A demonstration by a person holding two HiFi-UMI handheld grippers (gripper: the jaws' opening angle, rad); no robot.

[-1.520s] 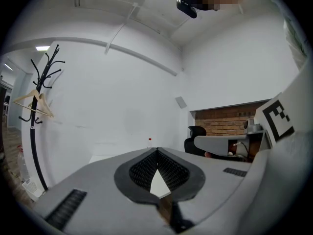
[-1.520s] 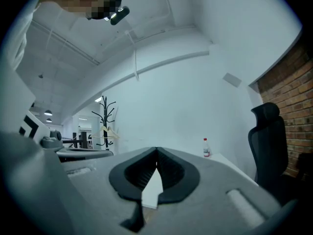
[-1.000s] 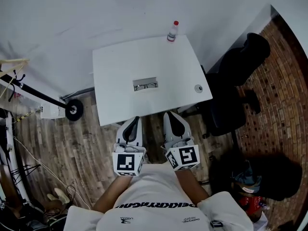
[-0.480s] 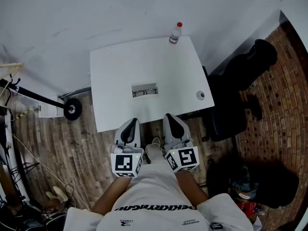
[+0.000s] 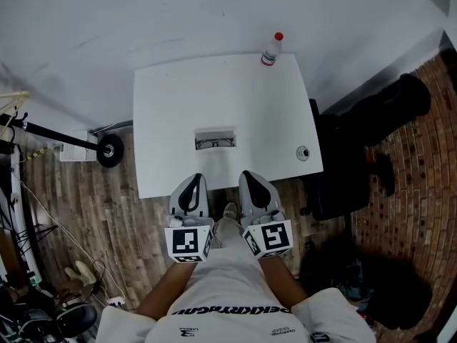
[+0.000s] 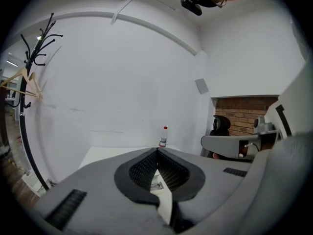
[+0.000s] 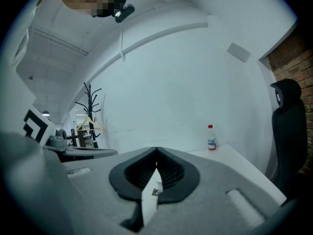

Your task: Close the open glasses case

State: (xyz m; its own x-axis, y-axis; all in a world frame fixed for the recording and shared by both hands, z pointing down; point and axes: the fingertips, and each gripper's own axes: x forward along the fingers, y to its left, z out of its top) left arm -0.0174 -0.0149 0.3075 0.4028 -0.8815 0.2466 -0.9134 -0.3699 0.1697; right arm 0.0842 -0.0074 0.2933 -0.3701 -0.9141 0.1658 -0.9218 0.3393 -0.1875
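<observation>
White table [image 5: 171, 106] carries the open glasses case [image 5: 215, 139] near its middle, with glasses lying in it. The left gripper [image 5: 193, 183] and right gripper [image 5: 249, 179] hang side by side at the table's near edge, well apart from the case, each with its jaw tips pressed together on nothing. A red-capped bottle [image 5: 270, 50] stands at the far right corner. A black office chair [image 5: 357, 148] sits to the right, where wood planks [image 5: 86, 213] give way to brick-pattern floor [image 5: 421, 177].

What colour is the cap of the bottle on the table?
Red. The cap shows best in the head view.
</observation>
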